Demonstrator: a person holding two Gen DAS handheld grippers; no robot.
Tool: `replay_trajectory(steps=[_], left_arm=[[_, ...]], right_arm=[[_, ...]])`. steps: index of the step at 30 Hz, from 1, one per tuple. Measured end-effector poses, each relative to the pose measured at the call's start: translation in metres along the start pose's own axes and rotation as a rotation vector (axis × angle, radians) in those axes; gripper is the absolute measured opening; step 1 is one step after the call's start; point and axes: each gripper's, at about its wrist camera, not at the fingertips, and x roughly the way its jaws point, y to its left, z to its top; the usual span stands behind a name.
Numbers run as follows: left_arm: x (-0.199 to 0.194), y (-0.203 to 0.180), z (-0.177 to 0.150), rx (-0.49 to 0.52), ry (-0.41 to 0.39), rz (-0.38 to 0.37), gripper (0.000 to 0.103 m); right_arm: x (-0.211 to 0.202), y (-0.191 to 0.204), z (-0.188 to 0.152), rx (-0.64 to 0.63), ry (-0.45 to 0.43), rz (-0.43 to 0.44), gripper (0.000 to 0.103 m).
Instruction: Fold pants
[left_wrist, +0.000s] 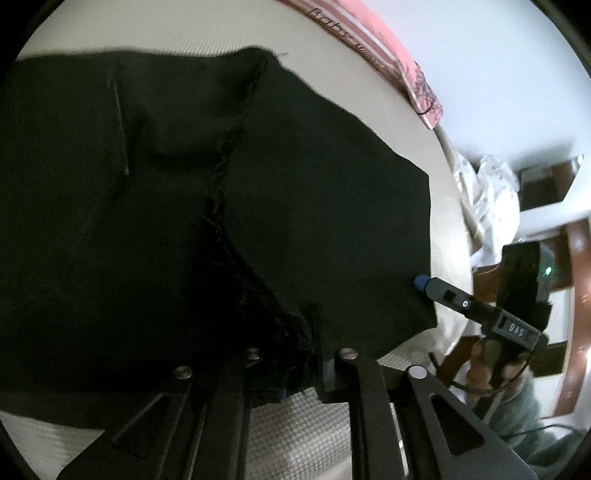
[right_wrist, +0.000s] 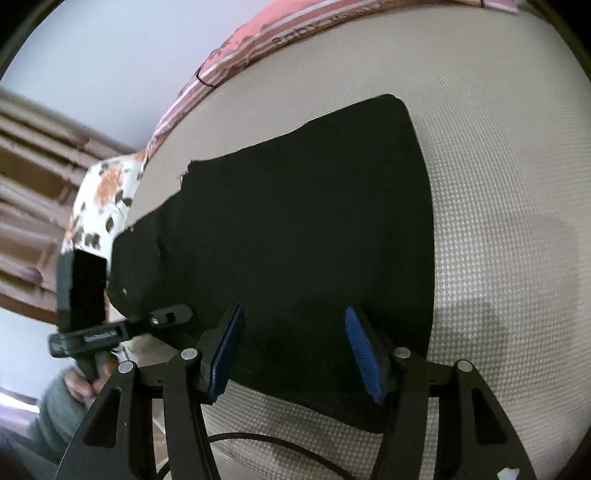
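— Where are the pants (right_wrist: 295, 236) right now?

— Spread dark and flat on the beige bed (right_wrist: 498, 221), their long axis running from my left side across to my right. The seam and crotch bunch sit under my left tool (left_wrist: 299, 369); the straight cut end lies under my right tool (right_wrist: 295, 354).

— And the tools?

— Right tool is spread wide, blue pads (right_wrist: 360, 350) straddling the near edge of the cloth, gripping nothing. The left one looks pinched down on a wad of fabric at the near edge, though it is dark there, so that is my reading and not certain.

— Which side leads the fold?

— I judge the right. It sits at the free end, so that end would need closing on and carrying along the long axis toward the left, which is near the bulky middle.
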Motion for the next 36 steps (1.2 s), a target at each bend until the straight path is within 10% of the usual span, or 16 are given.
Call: replay_trajectory(steps=[8,24,36], left_arm=[[-0.031,-0.015,0.015,0.156,-0.162,0.3,0.04],[0.036,-0.031,0.107,0.267,-0.191,0.208,0.041],[0.005,-0.029,0.042,0.358,-0.186,0.322,0.043]], right_arm=[[-0.02,0.021,0.032,-0.157,-0.149,-0.167,0.054],[0.023,0.011,0.088,-0.252,-0.161,-0.394,0.042],[0.006,0.015,0.055,-0.241,-0.128,-0.353,0.043]])
